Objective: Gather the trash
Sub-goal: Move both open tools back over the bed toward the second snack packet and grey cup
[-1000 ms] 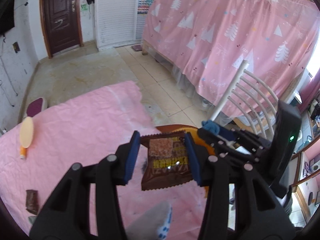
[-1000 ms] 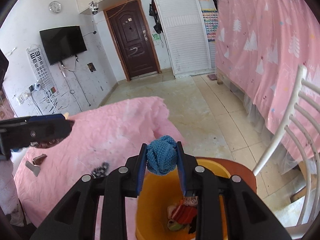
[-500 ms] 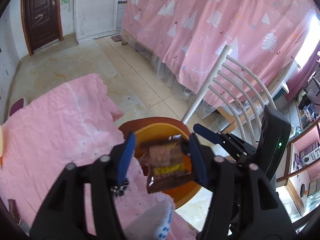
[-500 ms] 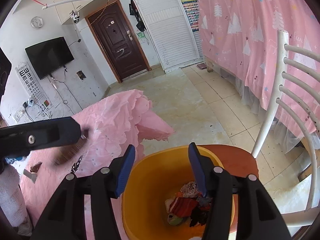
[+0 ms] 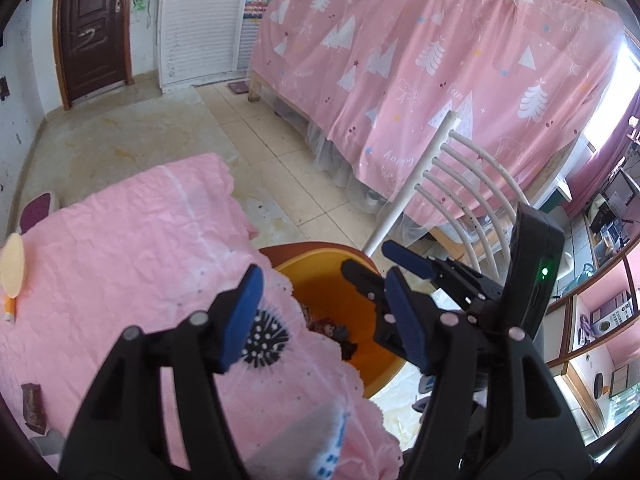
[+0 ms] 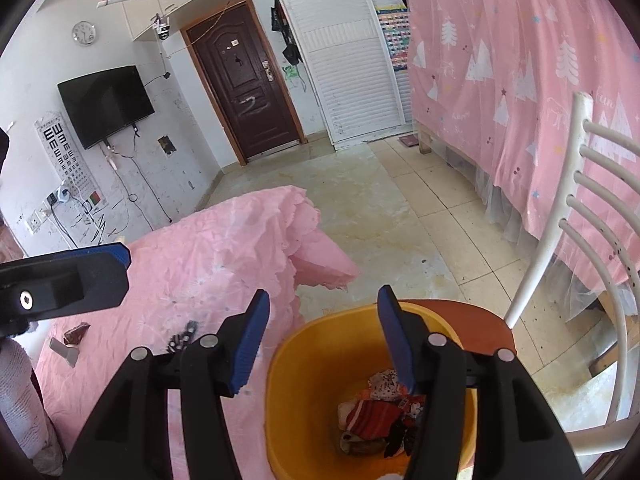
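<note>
A: Several pieces are already down in the orange bin, from what I can see: a heap of wrappers and scraps at the bottom, red, white and dark, crumpled together. The bin sits on a chair seat, tucked against the edge of the pink-covered surface.

B: And your grippers?

A: Both are empty. The left gripper has its blue pads well apart with nothing between them; it hangs over the cloth edge and the bin's near rim. The right gripper is parted about as wide, also bare, and sits right above the bin's mouth. I can see the left gripper's finger from that side too, off at the frame's left edge.

B: What's left?

A: Quite a bit, I'd judge. A brown wrapper lies flat near the surface's near-left corner, with a pale scrap just beside it. A small black spiky thing sits near the bin, right under my left gripper. Farther left there's a round cream disc and an orange stub; whether those count as trash I can't tell.

B: So midway?

A: Roughly, by my guess.
</note>
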A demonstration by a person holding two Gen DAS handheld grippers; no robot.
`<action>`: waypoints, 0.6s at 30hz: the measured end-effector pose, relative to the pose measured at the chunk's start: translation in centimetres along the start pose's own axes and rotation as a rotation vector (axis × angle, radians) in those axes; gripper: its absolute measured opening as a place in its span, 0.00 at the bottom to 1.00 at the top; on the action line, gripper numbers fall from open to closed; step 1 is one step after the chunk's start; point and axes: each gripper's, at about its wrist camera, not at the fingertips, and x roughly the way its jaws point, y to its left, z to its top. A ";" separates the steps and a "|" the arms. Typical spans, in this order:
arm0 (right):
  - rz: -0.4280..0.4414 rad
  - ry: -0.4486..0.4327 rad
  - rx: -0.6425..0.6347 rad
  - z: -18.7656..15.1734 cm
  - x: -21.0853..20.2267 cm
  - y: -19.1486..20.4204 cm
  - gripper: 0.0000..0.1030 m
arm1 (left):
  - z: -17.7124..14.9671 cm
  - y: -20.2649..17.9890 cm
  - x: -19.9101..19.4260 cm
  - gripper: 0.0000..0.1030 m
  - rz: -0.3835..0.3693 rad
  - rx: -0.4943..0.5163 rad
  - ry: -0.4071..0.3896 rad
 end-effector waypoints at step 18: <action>0.095 0.023 -0.182 0.3 0.7 12.6 0.55 | -3.1 6.8 -9.5 0.59 0.096 -0.091 -0.154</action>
